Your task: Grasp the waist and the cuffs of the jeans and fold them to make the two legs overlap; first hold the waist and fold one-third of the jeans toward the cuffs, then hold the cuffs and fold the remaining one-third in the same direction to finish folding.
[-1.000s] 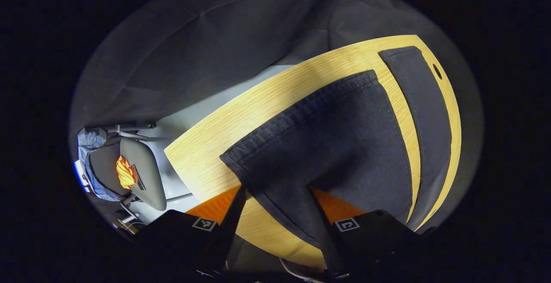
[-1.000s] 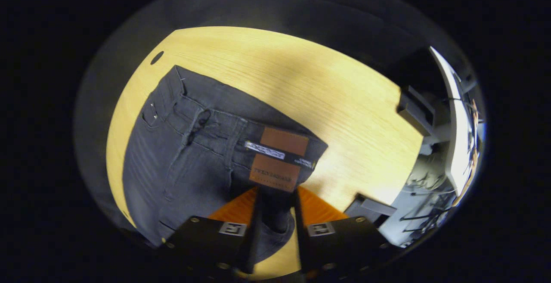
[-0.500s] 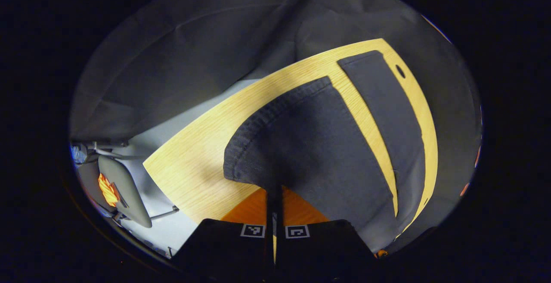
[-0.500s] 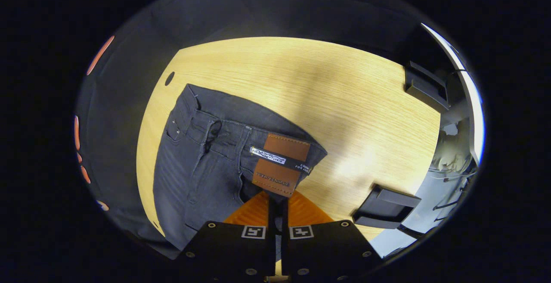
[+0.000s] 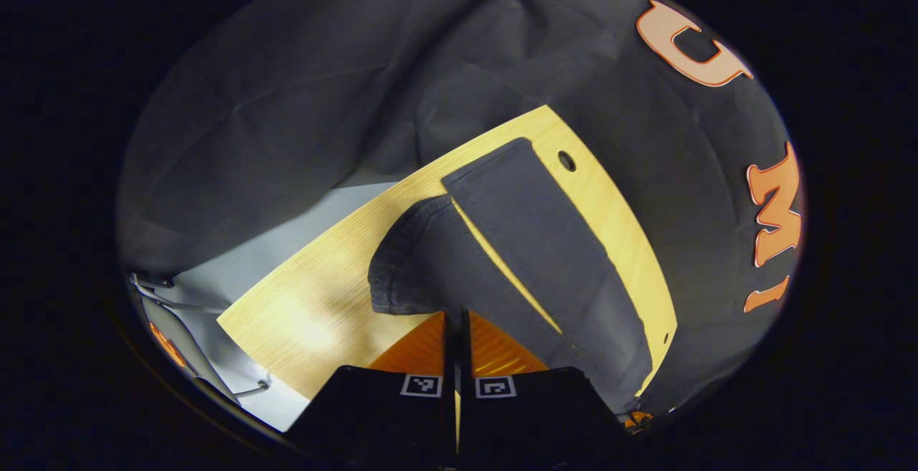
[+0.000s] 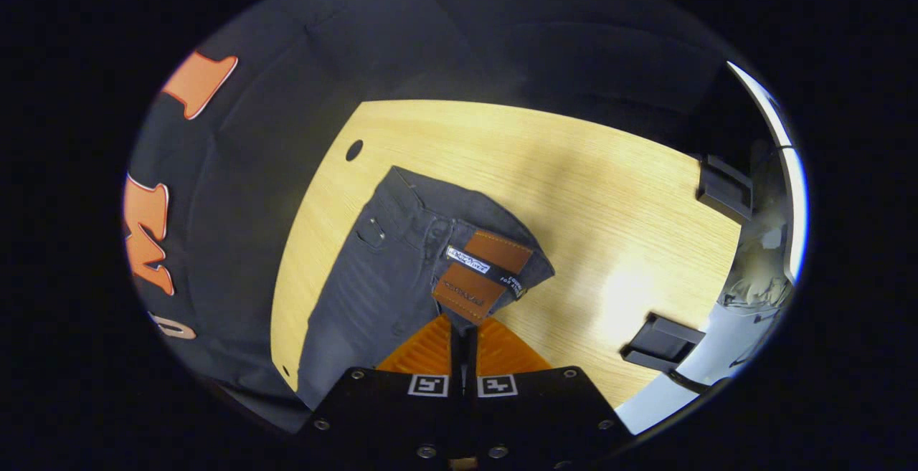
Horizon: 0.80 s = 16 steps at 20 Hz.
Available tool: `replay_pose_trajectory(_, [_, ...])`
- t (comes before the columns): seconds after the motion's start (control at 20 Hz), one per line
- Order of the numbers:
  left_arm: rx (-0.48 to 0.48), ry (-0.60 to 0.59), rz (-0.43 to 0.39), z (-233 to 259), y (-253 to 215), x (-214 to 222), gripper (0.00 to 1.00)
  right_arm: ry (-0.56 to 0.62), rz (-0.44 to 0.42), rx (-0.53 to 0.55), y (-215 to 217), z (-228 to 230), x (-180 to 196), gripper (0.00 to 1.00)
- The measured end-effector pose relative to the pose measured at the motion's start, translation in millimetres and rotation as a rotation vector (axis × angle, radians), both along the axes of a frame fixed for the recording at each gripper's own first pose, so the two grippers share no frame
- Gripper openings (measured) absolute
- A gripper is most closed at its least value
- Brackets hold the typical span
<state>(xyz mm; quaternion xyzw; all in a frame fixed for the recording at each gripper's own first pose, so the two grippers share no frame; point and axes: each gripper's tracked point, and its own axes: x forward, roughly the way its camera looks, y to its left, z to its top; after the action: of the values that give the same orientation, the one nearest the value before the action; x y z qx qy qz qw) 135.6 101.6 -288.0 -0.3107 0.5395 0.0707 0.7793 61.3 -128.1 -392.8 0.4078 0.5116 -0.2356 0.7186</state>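
Note:
Dark grey jeans lie on a pale wooden table (image 5: 315, 306). In the left gripper view my left gripper (image 5: 453, 319) is shut on the cuff of the near leg (image 5: 412, 270), which is raised and bunched off the wood. The far leg (image 5: 534, 234) lies flat beside it, its cuff toward the table's far edge. In the right gripper view my right gripper (image 6: 464, 329) is shut on the waistband (image 6: 419, 231) just below the brown leather patch (image 6: 484, 275), and that near corner of the waist is lifted. The rest of the waist rests on the table (image 6: 588, 191).
A small round hole (image 5: 566, 161) pierces the table near the far leg's cuff, and the same hole (image 6: 353, 150) sits beyond the waist. Two black clamp-like blocks (image 6: 724, 188) (image 6: 660, 343) sit on the table's right edge. Grey floor (image 5: 237, 270) lies past the left edge.
Both grippers went from open around the fabric to shut on it, then rose. The near cuff and the waist corner lifted, and the near leg drew closer to the far leg.

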Motion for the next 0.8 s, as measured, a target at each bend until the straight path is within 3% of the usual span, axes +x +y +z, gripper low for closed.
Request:
replay_pose_trajectory(0.15, [-0.012, -0.033, 0.002, 15, -4, 15, 0.02, -0.025, -0.049, 0.015, -1, 5, 9, 0.00])
replay_pose_trajectory(0.35, [-0.006, -0.084, 0.001, 23, -8, 50, 0.02, -0.061, -0.052, 0.023, 2, 23, 35, 0.00])
replay_pose_trajectory(0.5, [0.037, -0.101, -0.039, 20, -10, 79, 0.02, -0.078, -0.008, 0.011, 2, 34, 61, 0.00])
replay_pose_trajectory(0.8, [0.093, -0.083, -0.100, 7, -19, 146, 0.02, -0.062, -0.024, 0.040, 3, 29, 112, 0.00])
